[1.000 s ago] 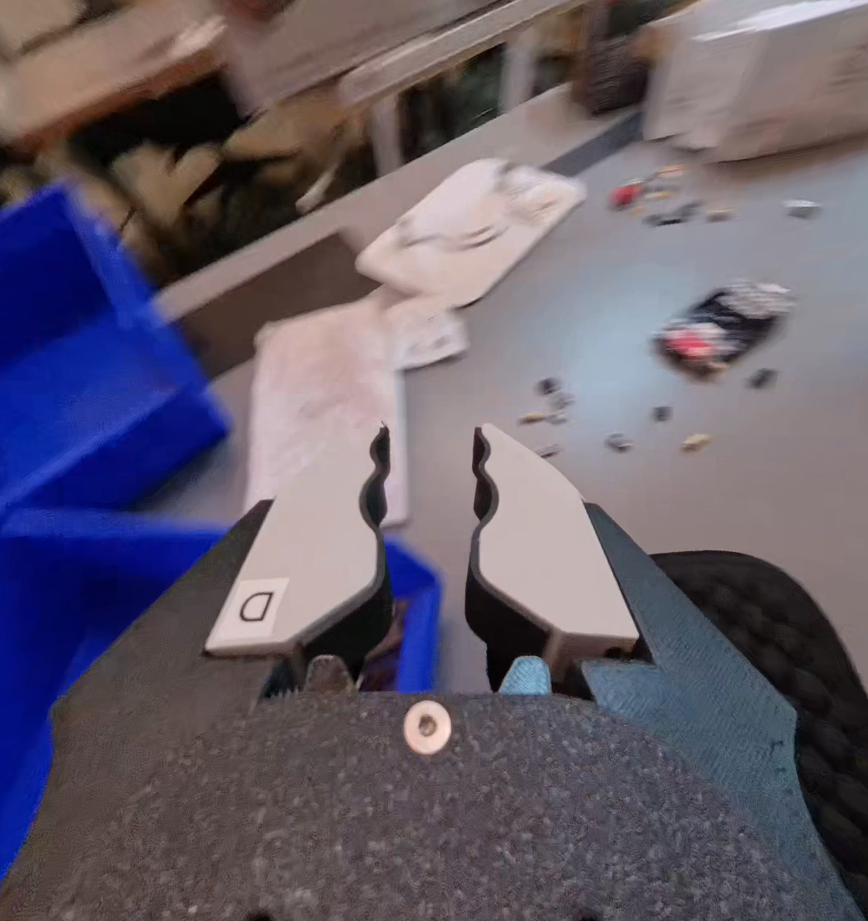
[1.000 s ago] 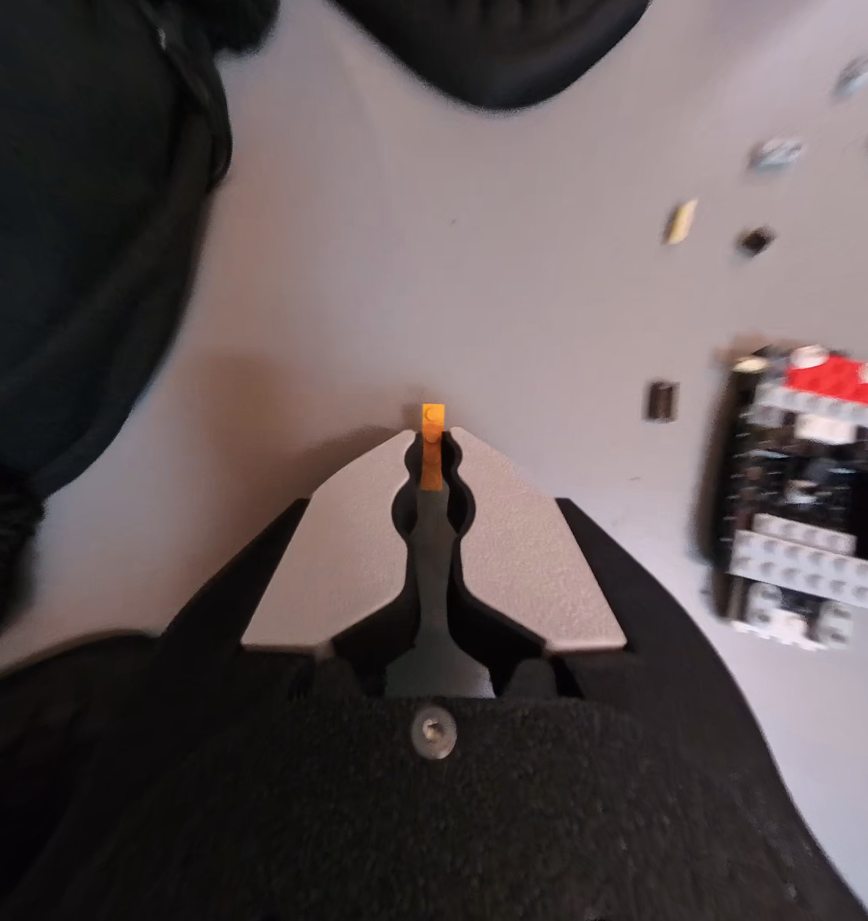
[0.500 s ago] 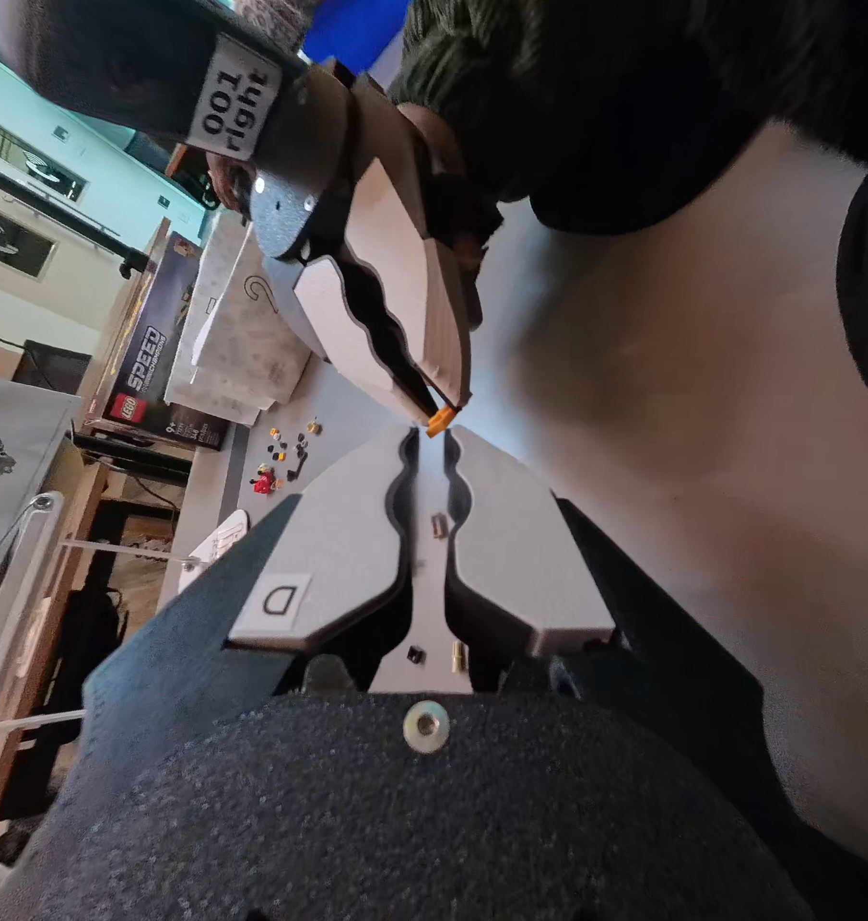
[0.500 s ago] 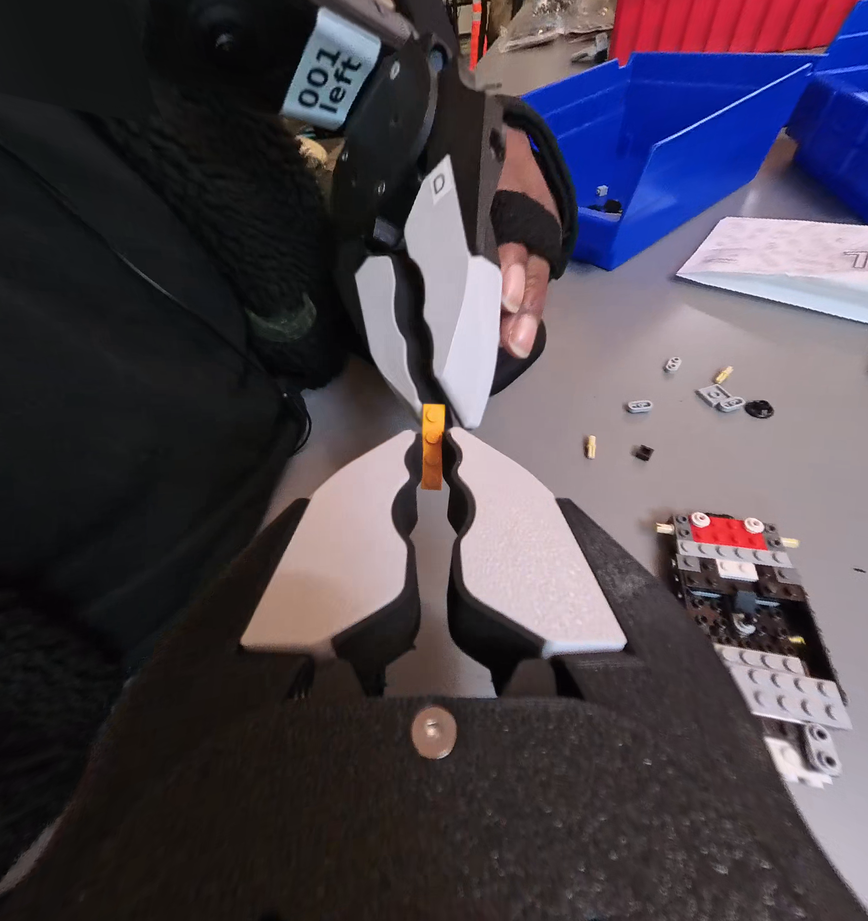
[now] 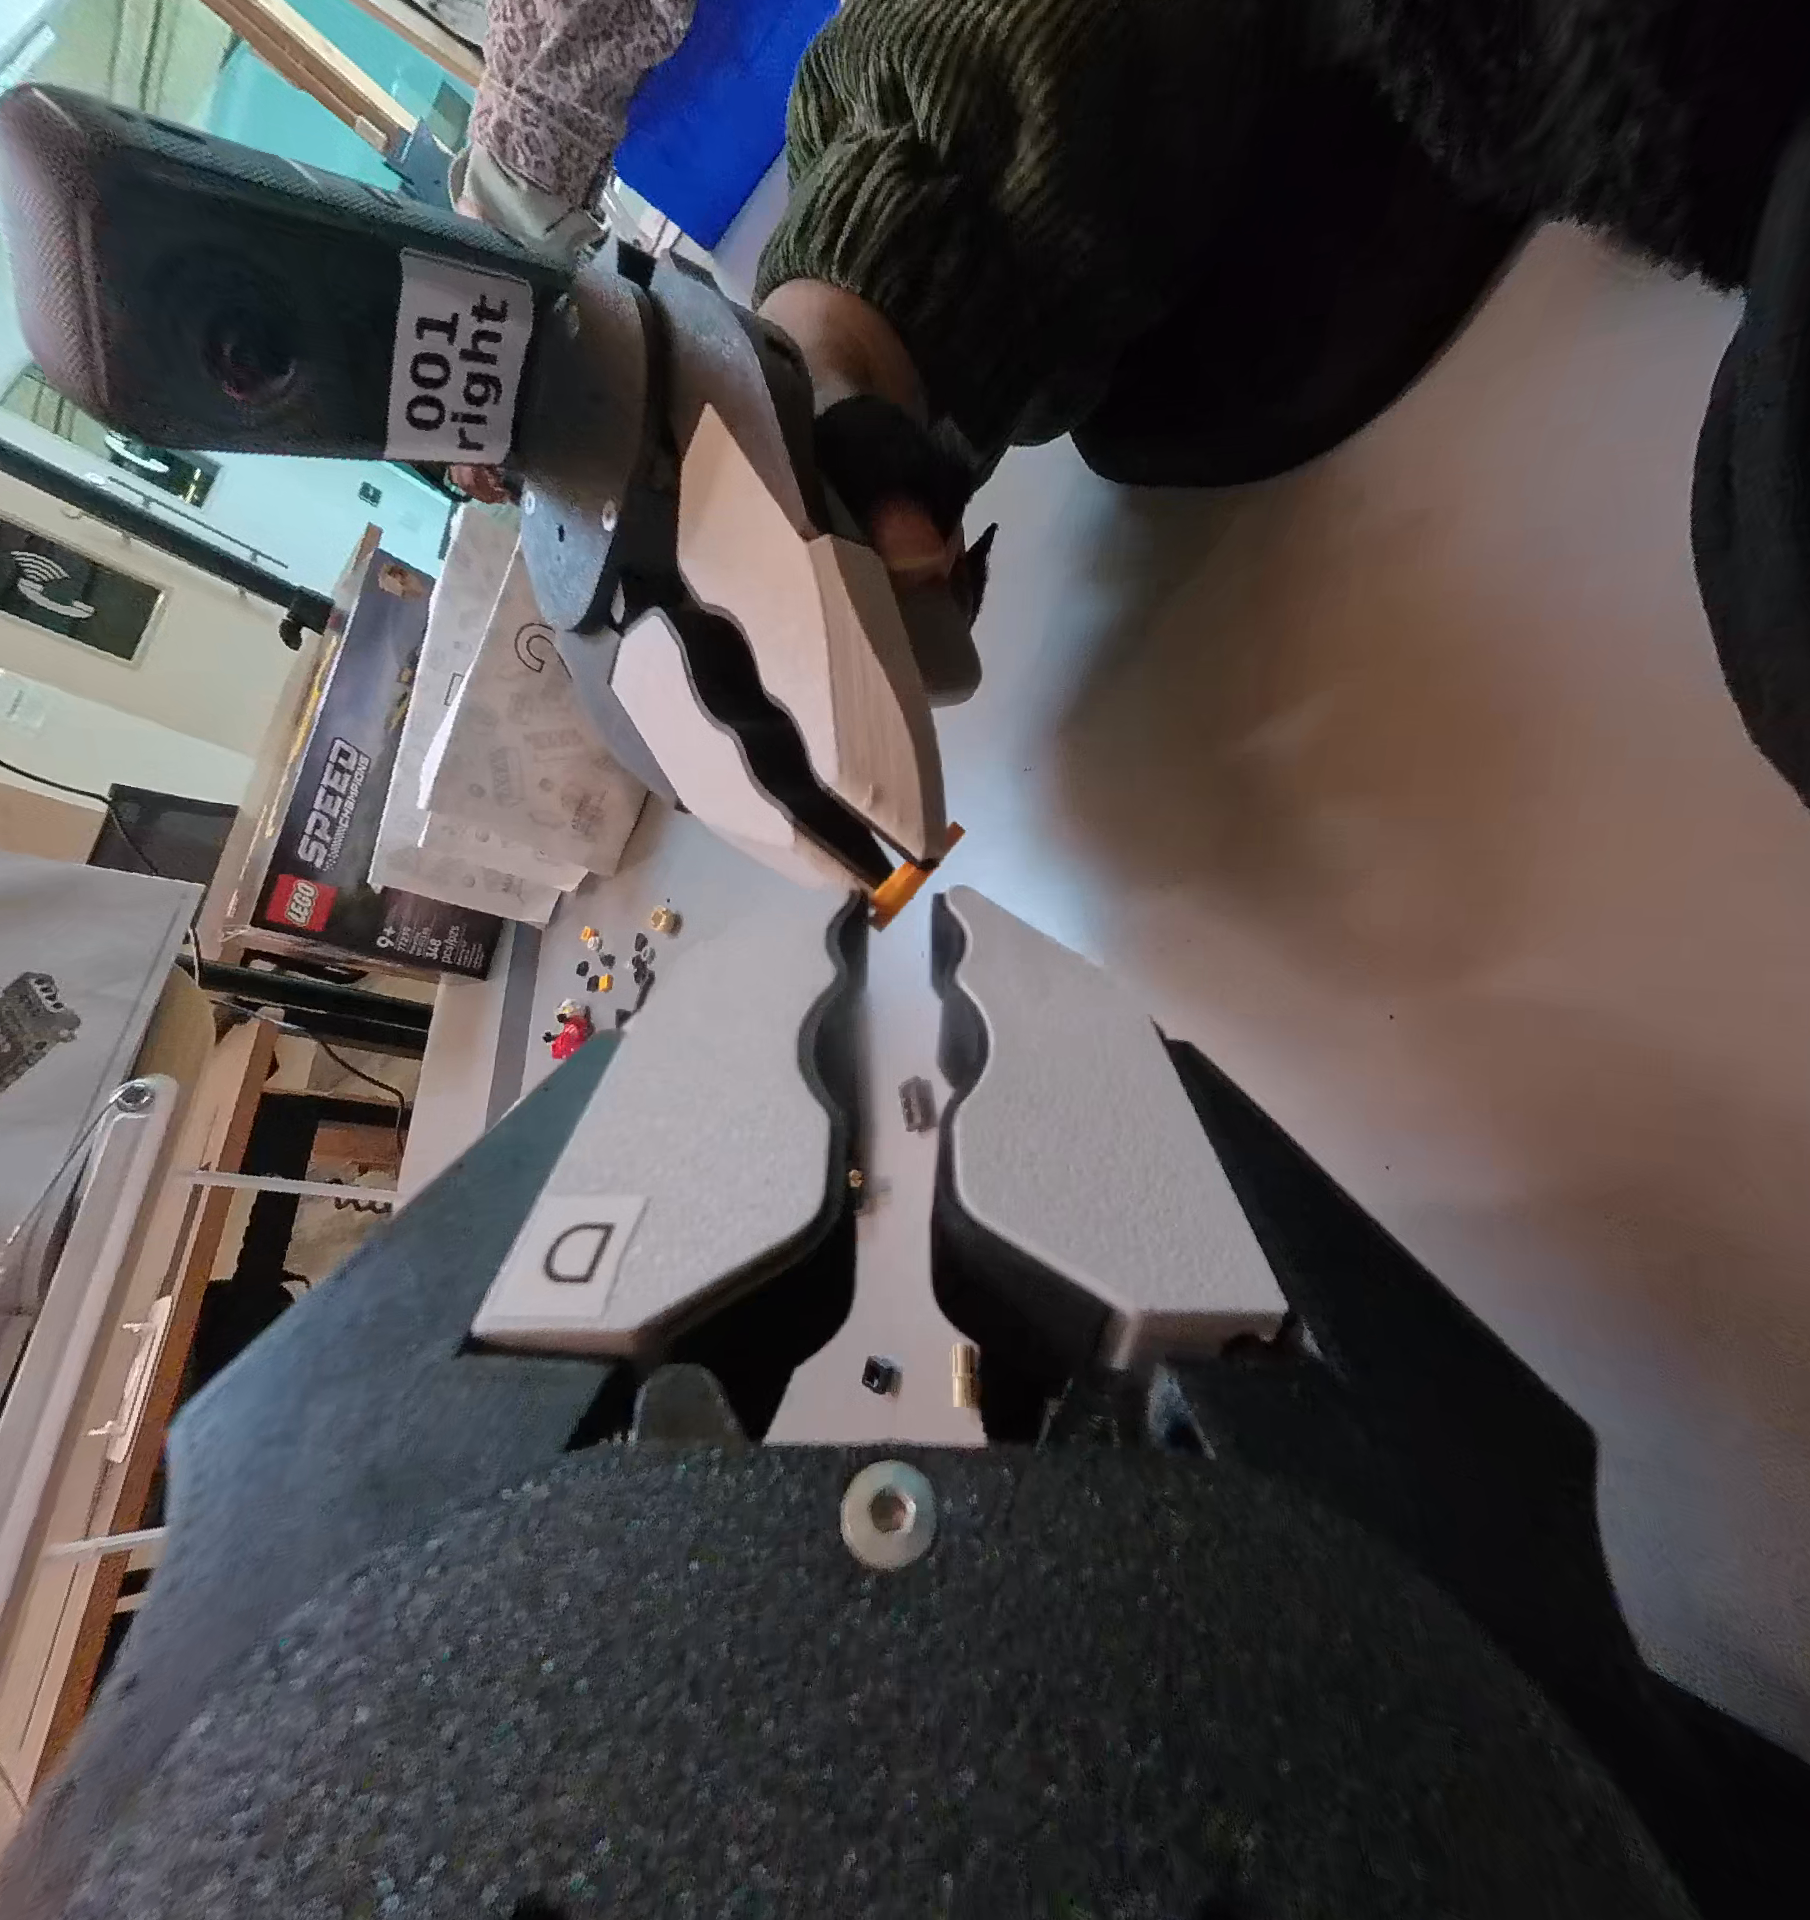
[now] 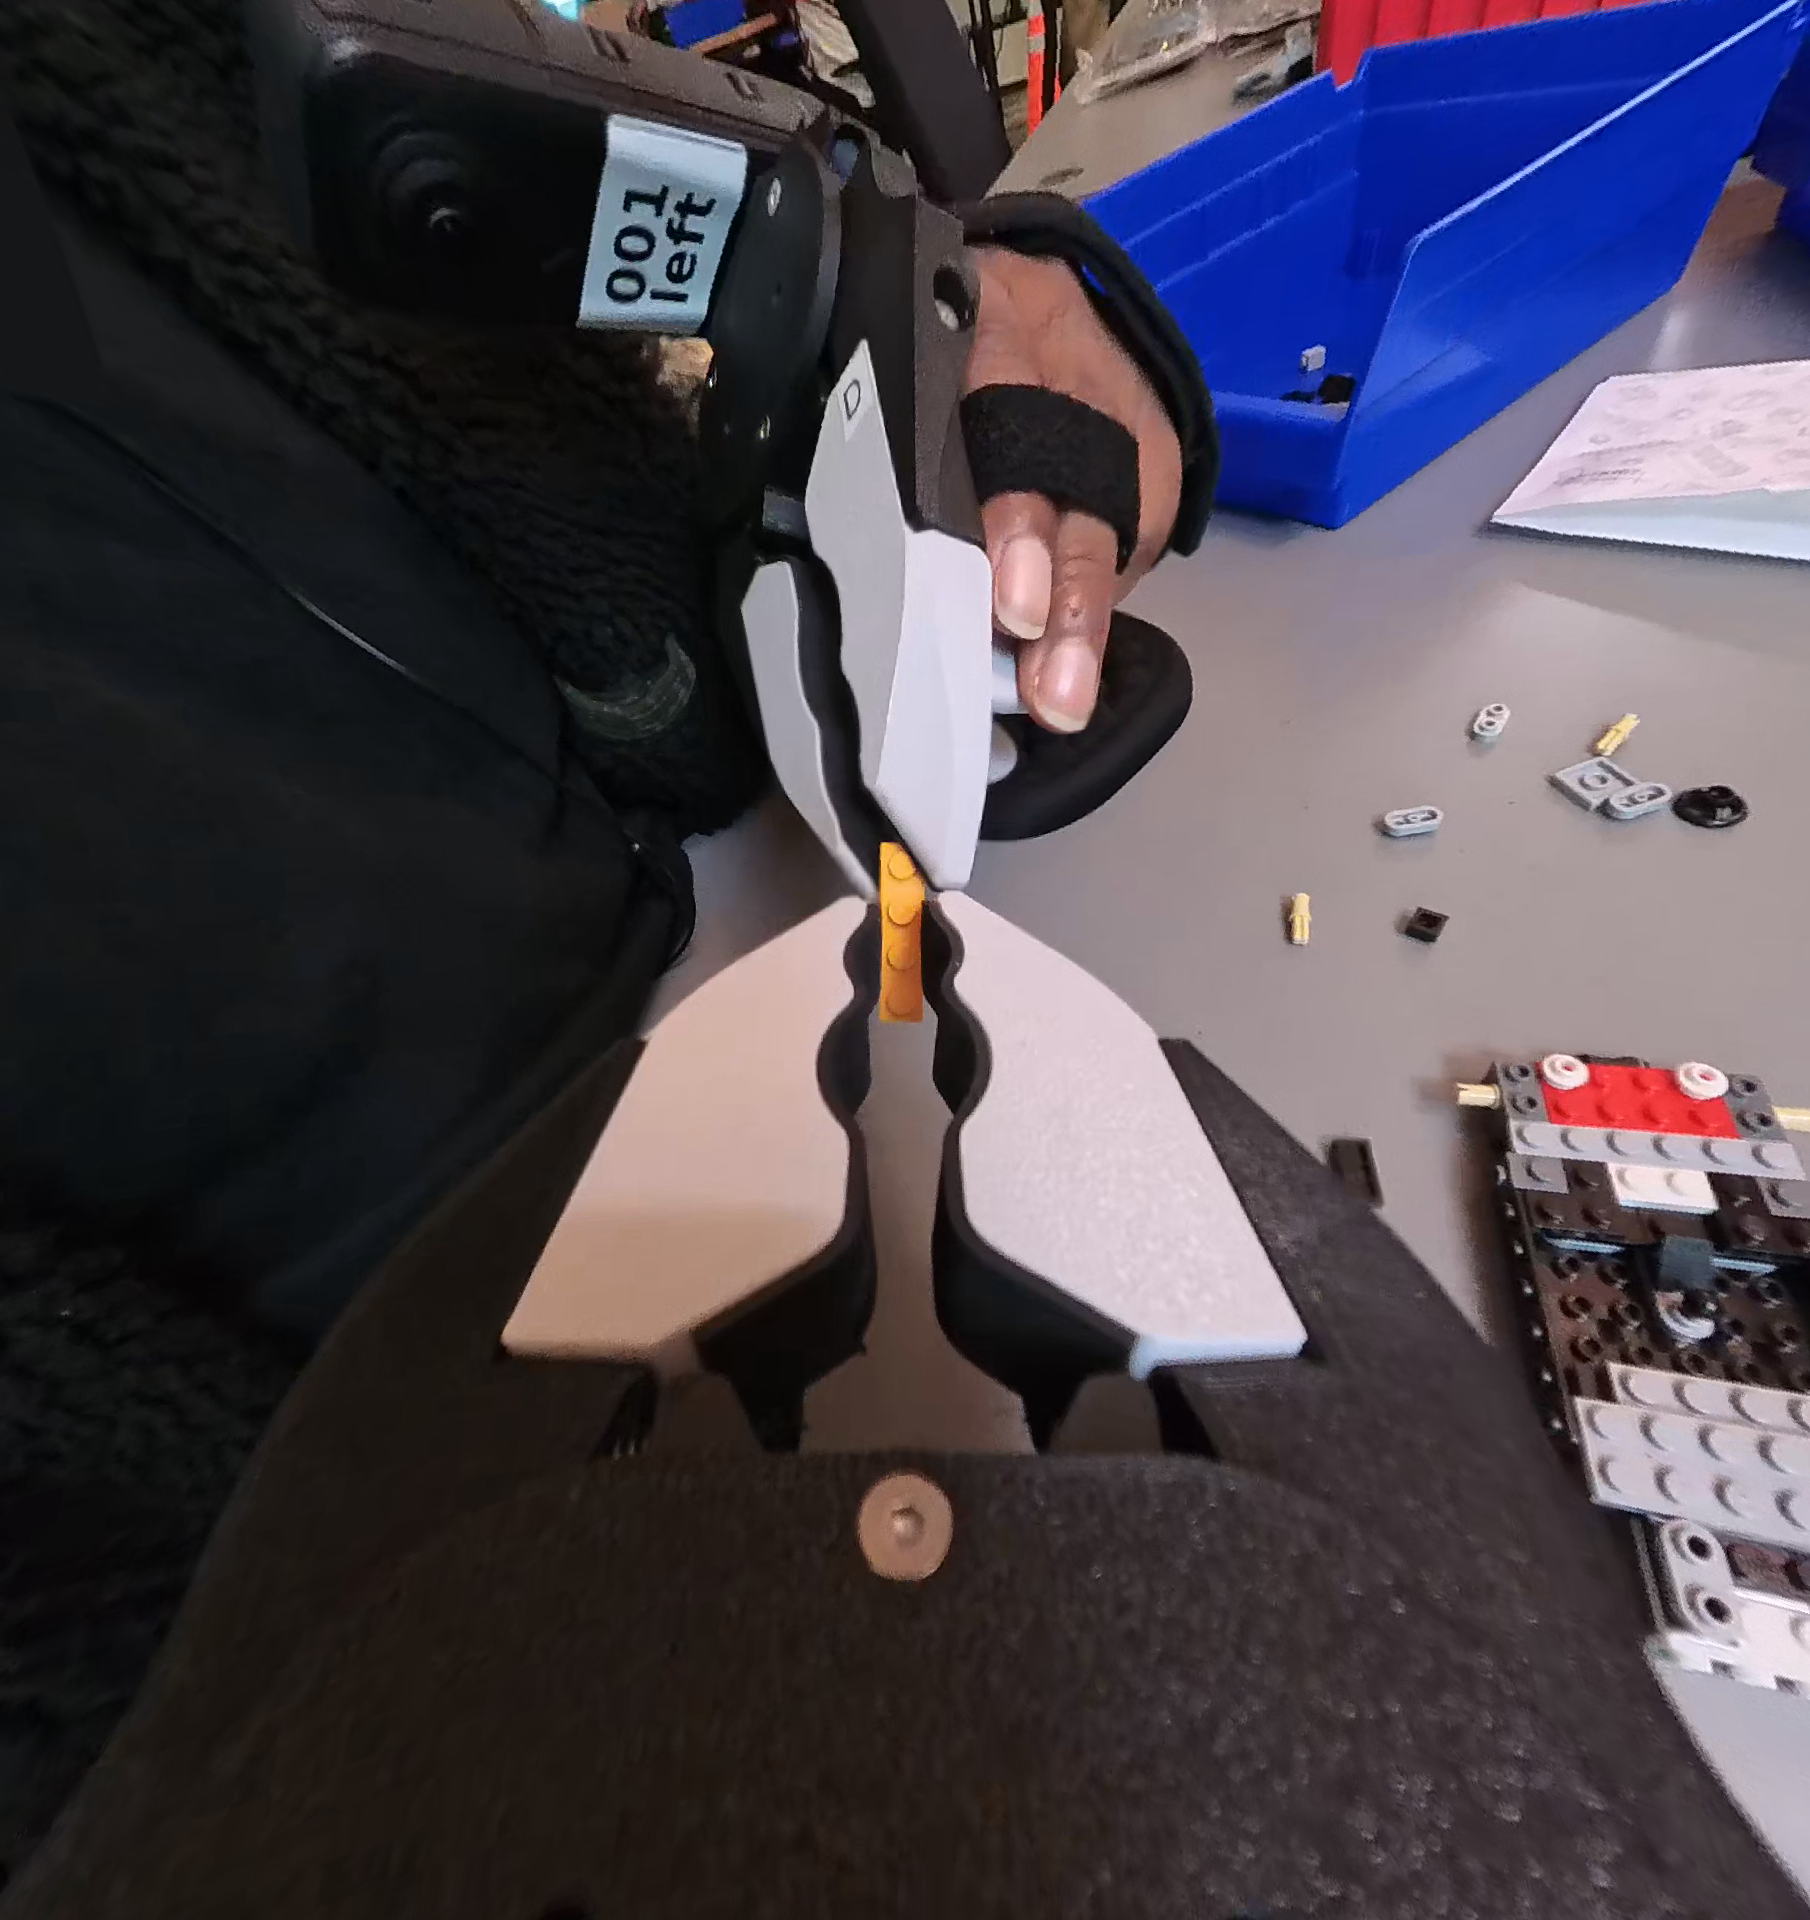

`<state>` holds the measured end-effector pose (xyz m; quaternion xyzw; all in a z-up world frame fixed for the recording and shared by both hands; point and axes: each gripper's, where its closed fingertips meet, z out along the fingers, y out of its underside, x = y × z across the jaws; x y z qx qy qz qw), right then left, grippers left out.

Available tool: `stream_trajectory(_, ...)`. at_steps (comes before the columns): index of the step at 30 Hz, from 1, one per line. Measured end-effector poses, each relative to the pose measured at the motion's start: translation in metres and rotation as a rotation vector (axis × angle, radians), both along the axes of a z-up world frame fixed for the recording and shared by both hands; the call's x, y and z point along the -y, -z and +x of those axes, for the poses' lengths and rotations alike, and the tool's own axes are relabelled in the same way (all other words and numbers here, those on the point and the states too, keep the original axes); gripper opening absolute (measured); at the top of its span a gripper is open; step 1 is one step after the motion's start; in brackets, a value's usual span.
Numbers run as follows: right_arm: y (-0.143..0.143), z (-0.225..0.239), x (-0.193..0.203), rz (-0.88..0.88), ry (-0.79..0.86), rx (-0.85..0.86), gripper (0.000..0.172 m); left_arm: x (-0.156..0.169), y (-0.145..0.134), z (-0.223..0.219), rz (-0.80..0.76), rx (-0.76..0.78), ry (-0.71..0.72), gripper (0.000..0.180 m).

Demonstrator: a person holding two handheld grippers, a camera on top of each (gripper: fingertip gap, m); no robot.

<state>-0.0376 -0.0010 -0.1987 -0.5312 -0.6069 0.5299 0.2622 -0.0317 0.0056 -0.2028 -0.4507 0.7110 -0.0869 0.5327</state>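
**Orange plate held up between two grippers**

Here the grey table (image 6: 1400,644) carries everything, largest first: a blue plastic bin (image 6: 1452,260) at the far right, with a printed paper sheet (image 6: 1711,457) lying beside it, then a half-built black, grey and red brick model (image 6: 1670,1299) at the near right, then small loose bricks (image 6: 1607,790) scattered between them, within easy reach. Above the table's left part, the right gripper (image 6: 901,935) pinches a thin orange studded plate (image 6: 899,935) upright, narrow jaws pressing its sides, its top end sticking out, probably to offer it. The left gripper (image 5: 896,914) stands slightly parted, its tips just beside that free end, gripping nothing.
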Motion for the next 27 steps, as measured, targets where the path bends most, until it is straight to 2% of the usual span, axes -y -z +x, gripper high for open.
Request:
stream_trajectory(1,0.002,0.000,0.001,0.003,-0.004,0.009,0.007,0.000,0.002,-0.001,0.004,-0.009,0.002,0.006)
stream_trajectory(5,-0.002,-0.001,-0.004,-0.006,0.019,-0.024,0.006,-0.003,-0.001,-0.009,-0.078,-0.008,-0.040,0.005)
stream_trajectory(7,-0.008,0.001,-0.018,0.032,0.089,-0.066,0.012,-0.021,-0.013,-0.026,-0.101,0.033,-0.138,0.005)
stream_trajectory(9,-0.015,0.007,-0.039,0.059,0.192,-0.099,0.012,-0.055,-0.032,-0.063,-0.101,0.087,-0.343,0.005)
stream_trajectory(11,-0.013,0.015,-0.068,0.135,0.333,-0.082,0.013,-0.095,-0.051,-0.125,-0.102,0.148,-0.649,0.005)
stream_trajectory(13,-0.007,0.026,-0.094,0.222,0.460,-0.038,0.015,-0.120,-0.054,-0.198,-0.186,0.181,-0.955,0.005)
stream_trajectory(15,-0.003,0.037,-0.112,0.276,0.547,0.005,0.019,-0.124,-0.054,-0.257,-0.263,0.261,-1.161,0.005)
stream_trajectory(18,0.001,0.050,-0.130,0.311,0.631,0.053,0.021,-0.114,-0.030,-0.327,-0.415,0.260,-1.452,0.004)
stream_trajectory(21,0.005,0.060,-0.140,0.337,0.671,0.090,0.022,-0.102,-0.007,-0.360,-0.519,0.209,-1.589,0.004)
stream_trajectory(24,0.012,0.066,-0.145,0.338,0.685,0.122,0.022,-0.098,0.009,-0.370,-0.580,0.157,-1.634,0.005)
stream_trajectory(27,0.026,0.067,-0.145,0.332,0.661,0.181,0.026,-0.099,0.017,-0.377,-0.587,0.128,-1.683,0.026)
